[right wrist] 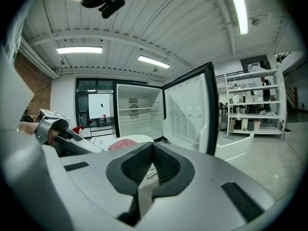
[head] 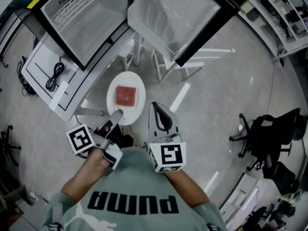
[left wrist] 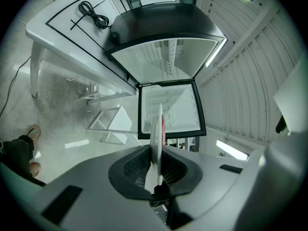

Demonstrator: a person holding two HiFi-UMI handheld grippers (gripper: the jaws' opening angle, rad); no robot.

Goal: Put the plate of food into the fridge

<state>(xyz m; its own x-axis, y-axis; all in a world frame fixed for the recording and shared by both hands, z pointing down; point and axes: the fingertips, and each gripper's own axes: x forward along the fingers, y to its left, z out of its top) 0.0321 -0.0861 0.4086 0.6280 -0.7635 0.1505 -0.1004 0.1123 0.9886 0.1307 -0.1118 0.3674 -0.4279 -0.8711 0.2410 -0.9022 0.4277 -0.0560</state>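
Observation:
A round white plate (head: 136,110) carries a square red slab of food (head: 126,96). My left gripper (head: 117,113) is shut on the plate's near rim and holds it above the floor. In the left gripper view the plate (left wrist: 156,138) stands edge-on between the pads, with the food (left wrist: 163,128) on its right face. My right gripper (head: 155,105) hovers just right of the plate, shut and empty. The fridge (head: 89,8) stands open ahead, its door (head: 178,16) swung to the right. The right gripper view shows the plate (right wrist: 137,139) in front of the fridge interior (right wrist: 137,112).
A white table (head: 41,61) with a coiled black cable (head: 55,76) stands left of the fridge. White chairs (head: 192,61) sit under the open door. Black office chairs (head: 269,134) and shelving (head: 284,13) are at the right.

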